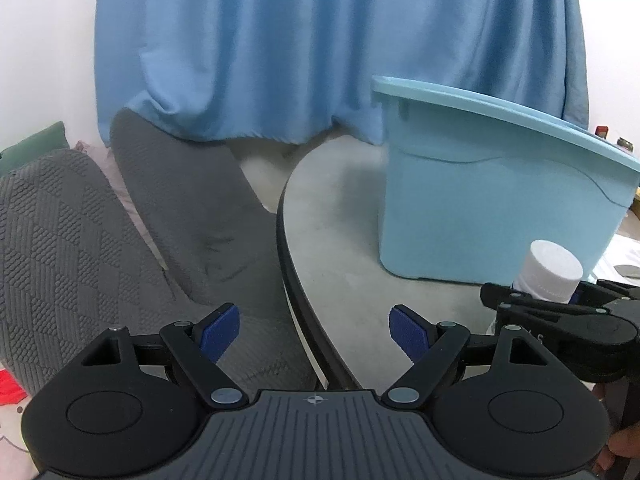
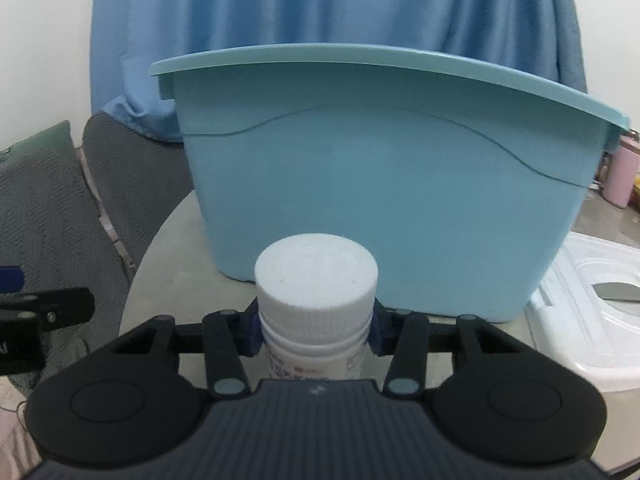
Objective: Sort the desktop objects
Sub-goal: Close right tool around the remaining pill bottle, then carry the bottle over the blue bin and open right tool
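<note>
Bottle (image 2: 316,304) with the white cap stands upright between the fingers of the right gripper (image 2: 316,330), which pinch it below the cap, just in front of the blue bin (image 2: 384,200). To drop it in well, the person probably needs to lift it above the rim, keeping it upright. The left gripper (image 1: 316,334) is spread and empty over the table (image 1: 344,240) edge.

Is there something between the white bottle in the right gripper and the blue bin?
Nothing visible stands between them. The white bottle faces the blue bin over bare table; only the bin's own tall wall must be cleared.
</note>
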{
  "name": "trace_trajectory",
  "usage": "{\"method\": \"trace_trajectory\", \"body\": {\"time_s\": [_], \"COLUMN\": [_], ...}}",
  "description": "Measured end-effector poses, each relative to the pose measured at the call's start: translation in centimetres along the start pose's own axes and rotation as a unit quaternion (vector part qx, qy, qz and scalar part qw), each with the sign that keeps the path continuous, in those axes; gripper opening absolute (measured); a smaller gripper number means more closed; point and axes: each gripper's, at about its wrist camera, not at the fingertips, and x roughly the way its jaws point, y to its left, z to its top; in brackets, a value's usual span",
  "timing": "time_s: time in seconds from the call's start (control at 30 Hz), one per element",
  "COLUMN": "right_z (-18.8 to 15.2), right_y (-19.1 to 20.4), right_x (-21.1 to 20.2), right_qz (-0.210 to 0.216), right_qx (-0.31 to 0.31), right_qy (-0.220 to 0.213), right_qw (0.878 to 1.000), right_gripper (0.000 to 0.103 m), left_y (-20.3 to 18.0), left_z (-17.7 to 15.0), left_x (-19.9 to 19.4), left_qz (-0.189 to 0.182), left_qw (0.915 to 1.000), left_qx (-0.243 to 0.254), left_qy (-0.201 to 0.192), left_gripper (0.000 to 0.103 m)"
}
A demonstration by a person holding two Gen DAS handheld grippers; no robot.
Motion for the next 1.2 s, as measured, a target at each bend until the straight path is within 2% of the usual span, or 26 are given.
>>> {"method": "trace_trajectory", "body": {"time_s": [0.2, 0.47, 1.2], "right_z": [0.5, 1.1, 2.6], "right_y": [-0.2, -1.1, -0.8], "right_x": [-0.4, -3.0, -9.2], "right_qz": [-0.002, -0.007, -0.027], "right_qx": [0.005, 0.022, 0.016], "right_qy": [0.010, 0.004, -0.031], "right_qw": [1.000, 1.000, 0.999], "right_gripper": [0.048, 0.048, 0.048], "left_y": [-0.3, -0.8, -1.8], "left_z": [0.3, 0.1, 0.1], "left_x": [-0.3, -1.4, -6.3], "left_qz": [0.001, -0.006, -0.035], "left_qw": [1.0000, 0.9999, 0.9985], "left_qx": [0.002, 0.015, 0.036], "left_qy": [-0.003, -0.001, -0.021], "left_gripper": [0.084, 0.084, 0.084]}}
